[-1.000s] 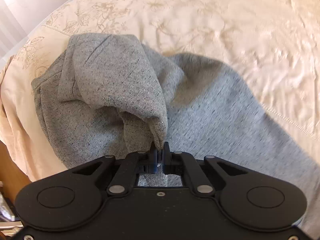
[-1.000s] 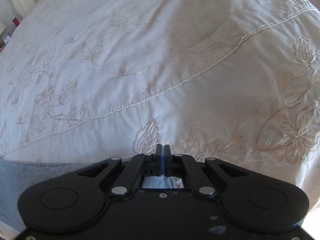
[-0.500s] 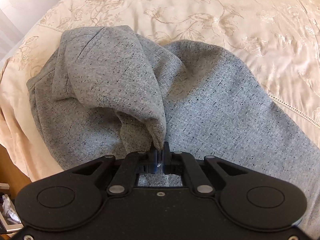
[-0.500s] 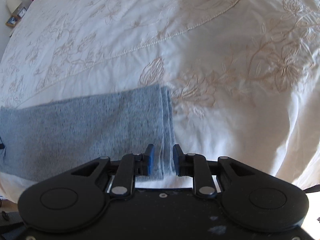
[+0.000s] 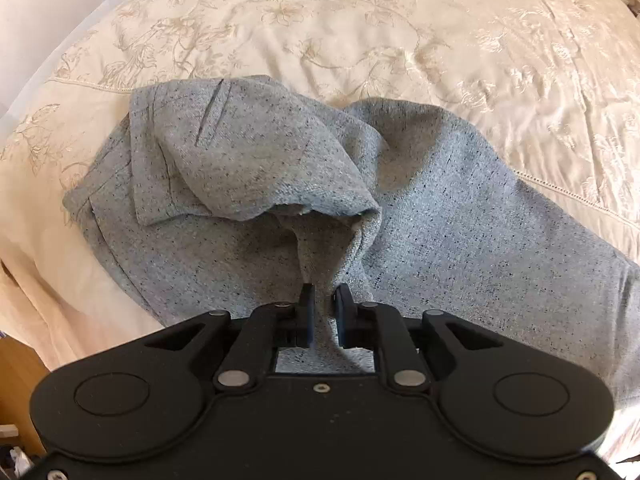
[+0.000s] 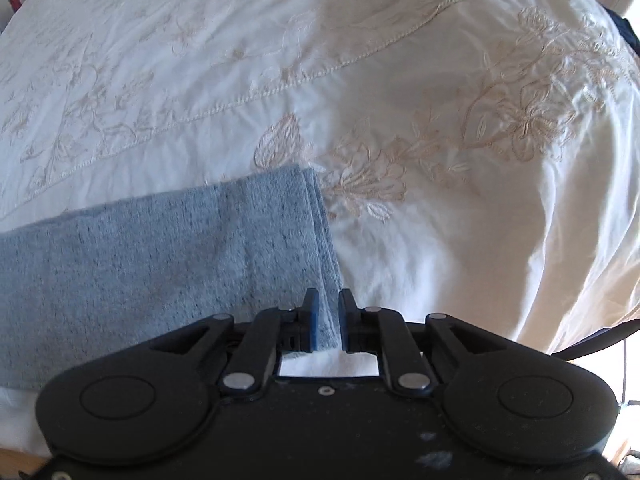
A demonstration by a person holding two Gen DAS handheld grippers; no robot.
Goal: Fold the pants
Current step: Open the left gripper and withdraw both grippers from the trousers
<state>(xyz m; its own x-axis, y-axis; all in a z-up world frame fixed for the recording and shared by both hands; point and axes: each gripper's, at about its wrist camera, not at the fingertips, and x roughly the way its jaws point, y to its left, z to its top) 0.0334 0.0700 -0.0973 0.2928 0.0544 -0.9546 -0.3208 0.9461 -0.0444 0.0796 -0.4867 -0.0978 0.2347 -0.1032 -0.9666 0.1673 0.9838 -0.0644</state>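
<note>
Grey speckled pants (image 5: 460, 216) lie on a cream embroidered bedspread (image 5: 360, 32). In the left wrist view the waist end is bunched and folded over, with a pocket slit on top. My left gripper (image 5: 324, 300) is open, its jaws slightly apart around a raised ridge of pants fabric. In the right wrist view the leg end of the pants (image 6: 160, 264) lies flat, its hem pointing right. My right gripper (image 6: 328, 304) is open, its jaws astride the hem corner.
The bedspread (image 6: 440, 100) spreads in all directions beyond the pants. The bed's edge and a wooden floor or furniture (image 5: 20, 380) show at the lower left of the left wrist view. A dark object (image 6: 628, 28) sits at the right edge of the right wrist view.
My left gripper has opened from a shut grip on the fabric, and the bunched waist has sunk lower. My right gripper opened and pulled back, revealing the leg hem.
</note>
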